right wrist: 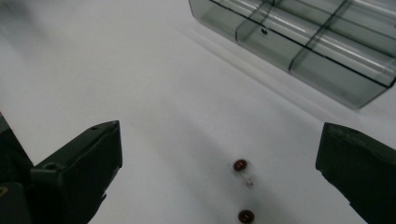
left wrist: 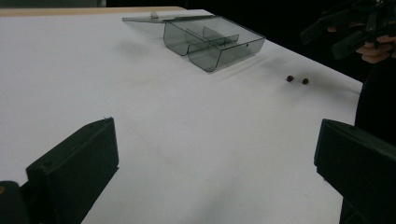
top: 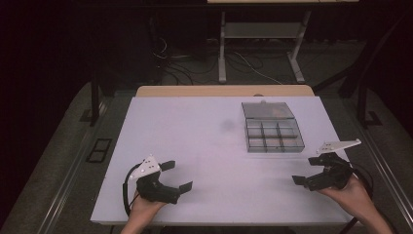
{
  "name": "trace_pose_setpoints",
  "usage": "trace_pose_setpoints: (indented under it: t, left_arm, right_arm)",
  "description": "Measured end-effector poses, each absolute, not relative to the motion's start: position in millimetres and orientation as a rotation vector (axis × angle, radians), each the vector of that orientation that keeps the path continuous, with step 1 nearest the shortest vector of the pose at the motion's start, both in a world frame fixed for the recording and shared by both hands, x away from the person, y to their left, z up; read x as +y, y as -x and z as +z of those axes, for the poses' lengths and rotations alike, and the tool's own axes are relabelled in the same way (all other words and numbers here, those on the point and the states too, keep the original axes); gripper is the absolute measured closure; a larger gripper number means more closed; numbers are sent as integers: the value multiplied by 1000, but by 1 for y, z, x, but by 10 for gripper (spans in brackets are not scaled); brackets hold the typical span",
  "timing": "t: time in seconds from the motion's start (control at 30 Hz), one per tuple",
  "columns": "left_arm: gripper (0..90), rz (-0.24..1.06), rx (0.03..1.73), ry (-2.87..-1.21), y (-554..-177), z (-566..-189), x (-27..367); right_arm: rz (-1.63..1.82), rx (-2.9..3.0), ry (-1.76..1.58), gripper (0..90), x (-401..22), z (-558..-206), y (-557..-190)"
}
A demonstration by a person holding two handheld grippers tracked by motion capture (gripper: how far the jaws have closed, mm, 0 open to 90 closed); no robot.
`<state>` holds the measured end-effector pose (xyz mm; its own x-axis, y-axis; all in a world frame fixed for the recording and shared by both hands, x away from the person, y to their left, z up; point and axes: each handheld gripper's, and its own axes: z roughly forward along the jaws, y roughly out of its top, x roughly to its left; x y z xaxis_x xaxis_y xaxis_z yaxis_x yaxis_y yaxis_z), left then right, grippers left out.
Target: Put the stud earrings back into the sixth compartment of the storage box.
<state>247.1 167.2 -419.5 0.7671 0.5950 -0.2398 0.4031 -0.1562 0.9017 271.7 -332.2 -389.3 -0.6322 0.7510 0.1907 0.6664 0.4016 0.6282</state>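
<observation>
Work in hand: judged to be sorting small parts into the compartment box (top: pixel 272 134); not yet begun.
Parts: two small dark reddish beads, one (right wrist: pixel 240 164) nearer the box and one (right wrist: pixel 246 216) nearer the camera in the right gripper view, lay loose on the white worktop (top: pixel 209 146), just beside each other and short of the box. A tiny pale speck lay between them; its nature could not be told.
Box: smoky clear plastic, six compartments, lid (top: pixel 267 110) folded open behind it; it stood at the far right of the worktop. No part could be seen in any compartment.
Right tool (top: pixel 314 170): jaws spread wide, gripping nothing, hovering near the worktop's right edge with the beads lying between and ahead of its jaws.
Left tool (top: pixel 171 175): jaws spread wide, gripping nothing, at the near left of the worktop, well apart from box and beads.
Done: lid open, box ready.
Left to do: by judgement, everything else; both beads to be picked up and dropped into a compartment.
</observation>
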Motion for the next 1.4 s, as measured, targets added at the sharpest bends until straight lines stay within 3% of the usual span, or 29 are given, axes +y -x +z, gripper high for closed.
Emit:
trace_pose_setpoints:
  t: [0.57, 0.67, 0.7, 0.8, 0.93, 1.4]
  left_arm:
    - [0, 196, 780, -1787, -247, -420, 166]
    - [0, 195, 779, -1788, -247, -420, 166]
    - [0, 194, 779, -1788, -247, -420, 166]
    - [0, 194, 777, -1790, -247, -420, 166]
    - [0, 191, 776, -1794, -247, -421, 165]
    - [0, 187, 771, -1803, -247, -421, 165]
  right_arm:
    - [834, 2642, -1338, 15, -345, -414, -274]
    - [821, 2655, -1339, 65, -348, -417, -274]
    - [827, 2682, -1324, 177, -350, -418, -273]
    - [824, 2689, -1322, 178, -351, -420, -273]
    - [821, 2703, -1310, 250, -351, -422, -272]
    - [791, 2729, -1266, 610, -349, -428, -270]
